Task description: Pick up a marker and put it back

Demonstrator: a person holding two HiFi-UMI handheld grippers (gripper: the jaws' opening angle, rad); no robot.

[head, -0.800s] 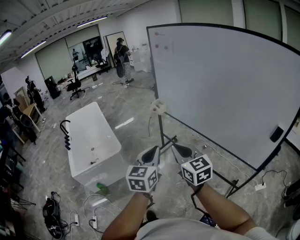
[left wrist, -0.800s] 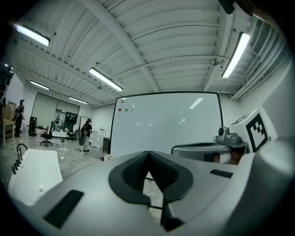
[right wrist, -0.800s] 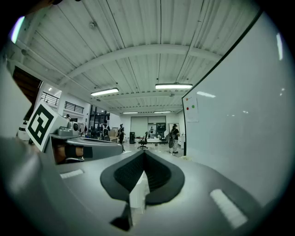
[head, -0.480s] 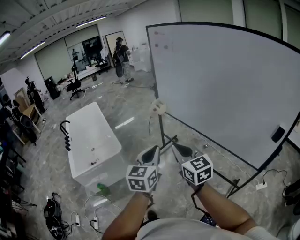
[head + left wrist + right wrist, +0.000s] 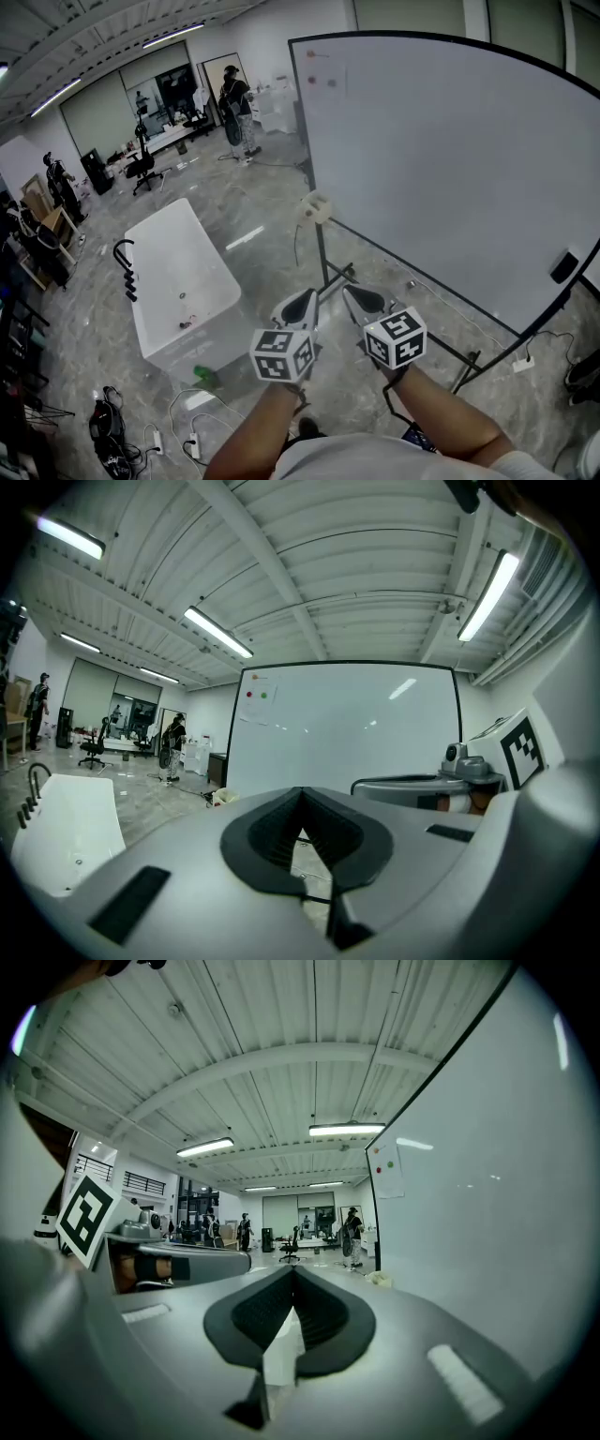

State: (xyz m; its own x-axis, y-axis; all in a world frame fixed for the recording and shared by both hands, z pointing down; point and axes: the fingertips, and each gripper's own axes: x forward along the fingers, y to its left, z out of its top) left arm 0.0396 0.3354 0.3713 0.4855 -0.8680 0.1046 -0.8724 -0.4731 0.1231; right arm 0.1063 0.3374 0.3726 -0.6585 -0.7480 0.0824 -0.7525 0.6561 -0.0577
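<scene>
I cannot make out a marker in any view. A large whiteboard (image 5: 450,159) on a black stand fills the right of the head view, with small red and green dots (image 5: 312,81) near its top left corner. My left gripper (image 5: 298,305) and right gripper (image 5: 361,300) are held side by side in front of me, pointing at the board's lower left. Both are shut with nothing between their jaws. The left gripper view shows the left gripper (image 5: 302,803) facing the whiteboard (image 5: 342,728). In the right gripper view the right gripper (image 5: 293,1279) has the whiteboard (image 5: 497,1176) running along its right.
A white bathtub (image 5: 178,291) stands on the floor to the left, with cables and a power strip (image 5: 155,436) near it. The board's stand legs (image 5: 459,361) cross the floor ahead. A black block (image 5: 563,266) sits at the board's right edge. A person (image 5: 234,98) stands far back.
The head view has shifted slightly, so the board and the tub sit a little differently in the picture. Both grippers stay shut and side by side.
</scene>
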